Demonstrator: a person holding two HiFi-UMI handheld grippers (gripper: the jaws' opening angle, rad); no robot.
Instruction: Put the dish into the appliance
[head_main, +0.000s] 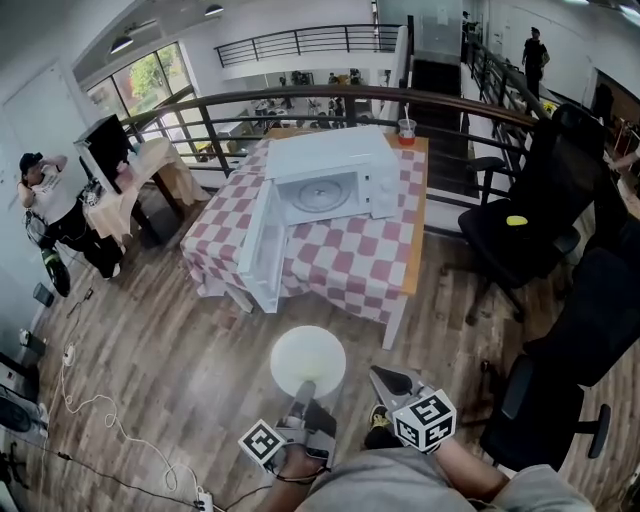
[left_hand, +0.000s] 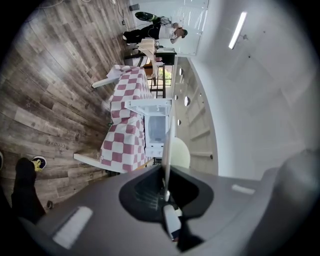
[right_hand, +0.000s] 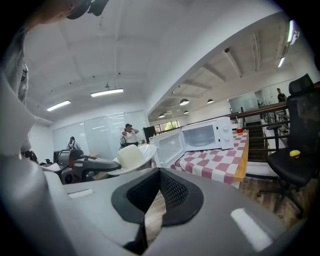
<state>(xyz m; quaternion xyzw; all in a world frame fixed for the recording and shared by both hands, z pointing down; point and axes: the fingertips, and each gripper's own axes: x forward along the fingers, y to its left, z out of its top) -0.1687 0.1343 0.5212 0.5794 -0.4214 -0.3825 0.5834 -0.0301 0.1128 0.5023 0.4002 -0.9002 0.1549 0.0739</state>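
Left hand-held gripper (head_main: 303, 388) clamps the rim of the white dish (head_main: 308, 358); right hand-held gripper (head_main: 383, 377) has jaws together, empty

Table (head_main: 412, 255) with checked cloth (head_main: 340, 262), one microwave (head_main: 330, 170), one cup (head_main: 406, 131).
Wooden table on a plank floor (head_main: 170, 360). The red-and-white cloth covers most of the top, leaving a bare wood strip along the right edge. The white microwave sits mid-cloth, its door (head_main: 262, 255) swung wide open over the near-left side. The clear cup with red contents stands at the far right corner.
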